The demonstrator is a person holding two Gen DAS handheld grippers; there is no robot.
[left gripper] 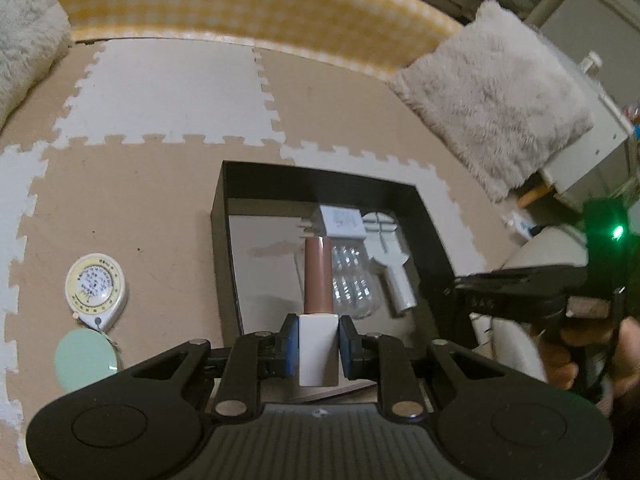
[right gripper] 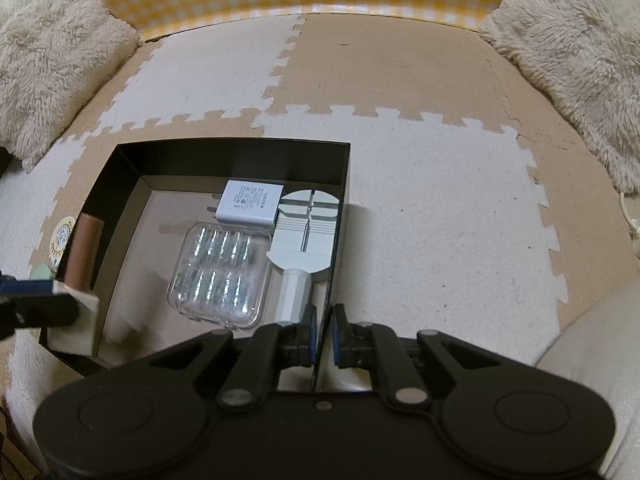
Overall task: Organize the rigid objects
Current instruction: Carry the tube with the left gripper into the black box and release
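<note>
My left gripper is shut on a small bottle with a white body and a brown cap. The bottle points forward over the near left part of the black box. In the right wrist view the bottle hangs above the box's left wall. My right gripper is shut on the box's thin right wall, near its front corner. Inside the box lie a white charger, a clear plastic case and a white watch tool.
A round tape measure with a green tab lies on the foam mat left of the box. Furry cushions and a yellow checked cloth border the mat. A hand holds the right gripper.
</note>
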